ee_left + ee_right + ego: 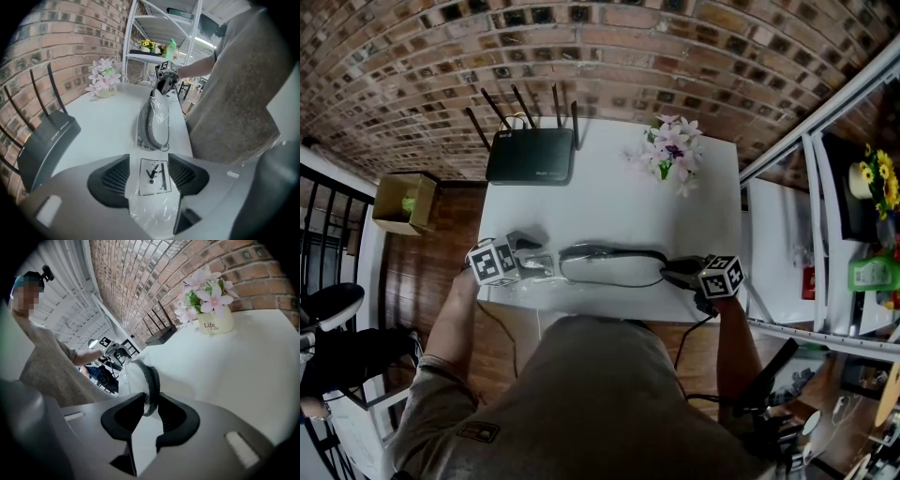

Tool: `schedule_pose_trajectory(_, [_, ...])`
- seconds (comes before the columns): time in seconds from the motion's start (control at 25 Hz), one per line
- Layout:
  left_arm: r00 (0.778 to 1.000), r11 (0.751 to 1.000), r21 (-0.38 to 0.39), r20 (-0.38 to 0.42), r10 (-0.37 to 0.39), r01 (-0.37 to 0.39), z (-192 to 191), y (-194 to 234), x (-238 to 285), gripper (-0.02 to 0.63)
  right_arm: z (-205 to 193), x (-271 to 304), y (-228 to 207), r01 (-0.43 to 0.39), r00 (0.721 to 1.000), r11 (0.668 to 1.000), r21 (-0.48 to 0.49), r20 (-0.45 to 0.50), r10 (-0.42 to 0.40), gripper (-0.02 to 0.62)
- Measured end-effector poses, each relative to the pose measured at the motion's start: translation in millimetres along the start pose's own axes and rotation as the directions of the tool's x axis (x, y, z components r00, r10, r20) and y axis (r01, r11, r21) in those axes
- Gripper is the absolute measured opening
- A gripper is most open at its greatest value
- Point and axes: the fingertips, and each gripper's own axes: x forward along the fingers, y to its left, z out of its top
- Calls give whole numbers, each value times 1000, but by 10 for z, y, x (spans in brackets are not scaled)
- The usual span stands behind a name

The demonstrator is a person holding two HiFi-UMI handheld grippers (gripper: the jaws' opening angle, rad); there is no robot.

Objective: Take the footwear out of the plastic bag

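Note:
A dark slipper (609,253) in a clear plastic bag lies along the front of the white table (609,202), between my two grippers. In the left gripper view the bag's flat end with a printed warning label (153,174) lies between the wide-apart jaws of my left gripper (149,161). The pads do not press on it, and the slipper (151,124) stretches away beyond. My right gripper (151,401) is shut on the slipper's other end (151,378) through the plastic. In the head view the left gripper (536,262) is at the bag's left end and the right gripper (673,273) at its right end.
A black router (532,155) with several antennas stands at the table's back left, and a flower pot (673,150) at the back right. A cardboard box (403,202) sits on the floor to the left. White shelving (825,244) stands to the right. The bag lies close to the table's front edge.

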Motion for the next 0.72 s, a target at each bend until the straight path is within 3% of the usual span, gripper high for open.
schedule_pose_trajectory(0.24, [998,997,46,-36,-58,60,137,-24,301,236,14,48,49,-4,1000,1000,-8,-4,4,104])
schedule_pose_trajectory(0.48, [996,997,36,-61,-66,68,94,-37,335,110,4,60,72,-7,1000,1000,-1,3,7,104])
schedule_pose_trajectory(0.72, [996,998,35,-62,-56,58,6,-50,280,69,-32,34,59,7,1000,1000,6,15,-7,103])
